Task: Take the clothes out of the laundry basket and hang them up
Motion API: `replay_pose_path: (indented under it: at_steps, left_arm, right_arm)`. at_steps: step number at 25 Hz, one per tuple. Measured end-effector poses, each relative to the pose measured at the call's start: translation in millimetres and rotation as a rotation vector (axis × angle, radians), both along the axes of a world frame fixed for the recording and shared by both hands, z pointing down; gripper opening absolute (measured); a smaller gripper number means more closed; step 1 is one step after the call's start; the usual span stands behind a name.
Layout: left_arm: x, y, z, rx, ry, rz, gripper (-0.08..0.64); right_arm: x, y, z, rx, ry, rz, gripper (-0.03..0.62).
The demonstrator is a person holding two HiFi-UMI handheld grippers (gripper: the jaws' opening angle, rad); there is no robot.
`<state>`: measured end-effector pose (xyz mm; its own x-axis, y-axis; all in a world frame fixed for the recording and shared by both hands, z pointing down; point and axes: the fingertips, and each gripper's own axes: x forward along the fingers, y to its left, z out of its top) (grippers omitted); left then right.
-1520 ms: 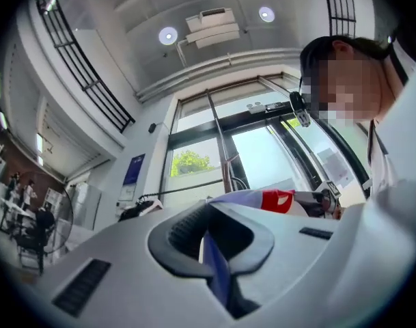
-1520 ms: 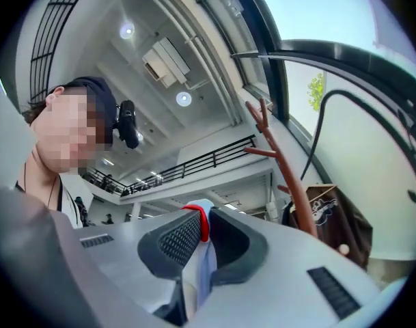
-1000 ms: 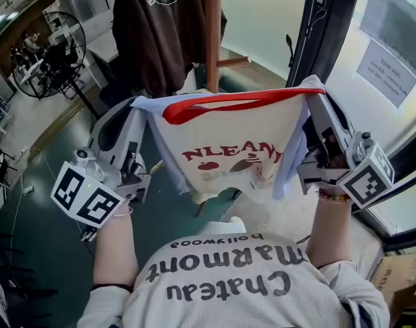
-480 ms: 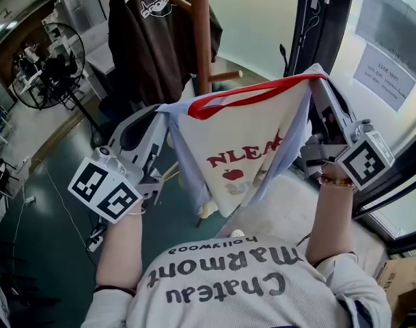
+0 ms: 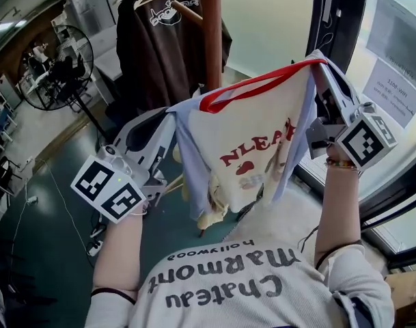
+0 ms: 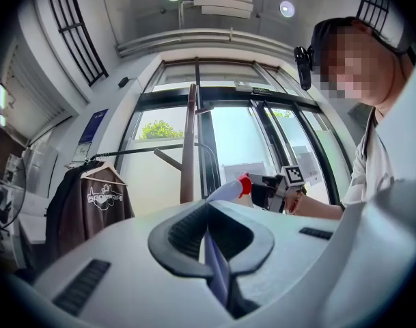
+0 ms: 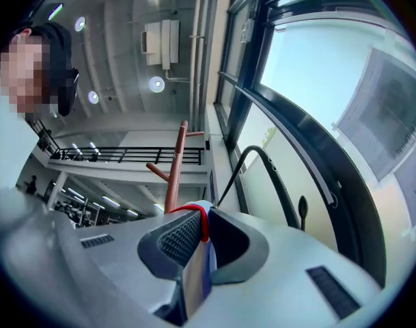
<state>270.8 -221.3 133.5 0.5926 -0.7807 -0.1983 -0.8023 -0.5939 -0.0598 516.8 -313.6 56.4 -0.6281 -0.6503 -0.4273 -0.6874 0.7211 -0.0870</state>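
A person faces a wooden coat stand [image 5: 211, 39] and holds a cream T-shirt [image 5: 252, 149] stretched in the air between two grippers. The left gripper [image 5: 172, 113] is clamped tight on the pale blue fabric at one shoulder. The right gripper [image 5: 318, 65] is pinched on the other shoulder, where the red collar trim runs between its pads. The shirt's top edge, marked by the red neckline [image 5: 255, 87], forms a taut line sloping up from the left gripper to the right one, which is held higher, near the dark window frame [image 5: 334, 12]. The body of the shirt hangs down from that line towards the person, its red lettering facing the head camera and tilted with the slope, and its hem is bunched at the bottom. A brown sweatshirt [image 5: 163, 46] on a hanger hangs just beside the stand, and a floor fan [image 5: 54, 67] stands well apart at the left.
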Motion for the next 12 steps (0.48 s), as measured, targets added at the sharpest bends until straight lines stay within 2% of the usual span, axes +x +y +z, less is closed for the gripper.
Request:
replay_pose_path:
  at_steps: [6, 12]
  left_arm:
    - [-9.5, -9.8, -7.1, -0.001, -0.035, -0.003, 0.014]
    - [-14.8, -25.8, -9.7, 0.0, -0.016, -0.025, 0.014]
  right_arm:
    - [-16.0, -29.1, -11.4, 0.041, 0.122, 0.039, 0.051]
    - [-29.4, -67.9, -34.5, 0.113, 0.164, 0.066, 0.051]
